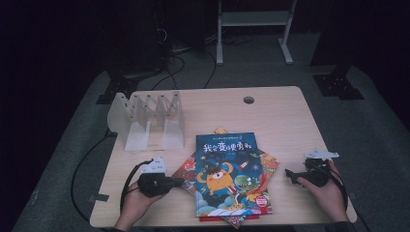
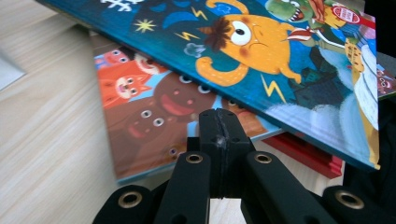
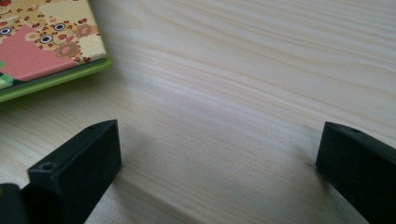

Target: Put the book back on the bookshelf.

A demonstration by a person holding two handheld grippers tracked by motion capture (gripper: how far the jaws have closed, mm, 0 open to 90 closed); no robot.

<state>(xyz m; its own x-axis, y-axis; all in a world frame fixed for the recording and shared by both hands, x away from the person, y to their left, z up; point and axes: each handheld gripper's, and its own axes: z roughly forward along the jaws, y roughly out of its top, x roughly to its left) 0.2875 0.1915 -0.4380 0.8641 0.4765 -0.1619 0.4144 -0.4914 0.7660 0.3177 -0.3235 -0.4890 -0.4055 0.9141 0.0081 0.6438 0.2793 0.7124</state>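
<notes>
Fingers of the left gripper [image 2: 219, 140] are pressed together with nothing between them, their tips just at the left edge of the book pile. Fingers of the right gripper [image 3: 219, 168] stand wide apart over the bare wooden surface [image 3: 243, 70], to the right of the pile and not touching it.

The pile lies at the near middle of the surface. On top is the blue picture book [image 1: 227, 174], a hardcover with an orange one-eyed monster, a green monster and white Chinese letters on a dark blue night sky. Under it, turned at an angle, lies a second picture book [image 2: 140, 121] with orange cat faces and brown round faces, and a red cover [image 2: 308, 156] shows lower in the pile. At the far left stands a white book rack [image 1: 150, 121] with several slots, all without books.

The blue book looks stiff and flat, with a glossy cover that I think is rather slippery, so it may slide on the books below when pushed. It seems moderately light. In the left gripper view its near edge overhangs the book under it, so this edge seems the best place to take hold: one finger under, one above. Pinching near the spine should keep the pages from opening.
</notes>
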